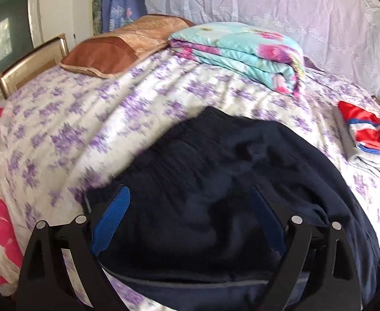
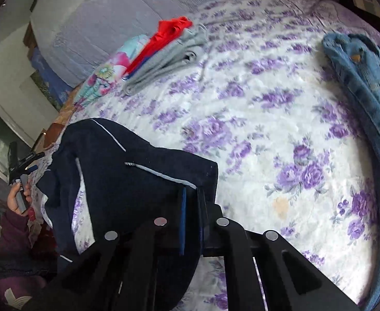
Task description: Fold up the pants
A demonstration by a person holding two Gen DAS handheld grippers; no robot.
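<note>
Dark navy pants (image 1: pixel 210 171) with thin white piping lie bunched on the bed with the purple flower sheet (image 1: pixel 91 119). My left gripper (image 1: pixel 190 202) is open, its blue-padded fingers (image 1: pixel 112 215) spread wide over the pants and holding nothing. In the right wrist view the pants (image 2: pixel 127 171) hang lifted from my right gripper (image 2: pixel 192 194), which is shut on a fold of the fabric above the sheet (image 2: pixel 267 119). The left gripper and the hand holding it show at the far left (image 2: pixel 21 178).
A brown pillow (image 1: pixel 120 46) and a folded floral quilt (image 1: pixel 241 49) lie at the head of the bed. A folded pile of red and grey clothes (image 1: pixel 366 134) (image 2: pixel 169 44) sits at the far side. Blue jeans (image 2: pixel 361 77) lie at the right. A wooden headboard (image 1: pixel 32 62) stands left.
</note>
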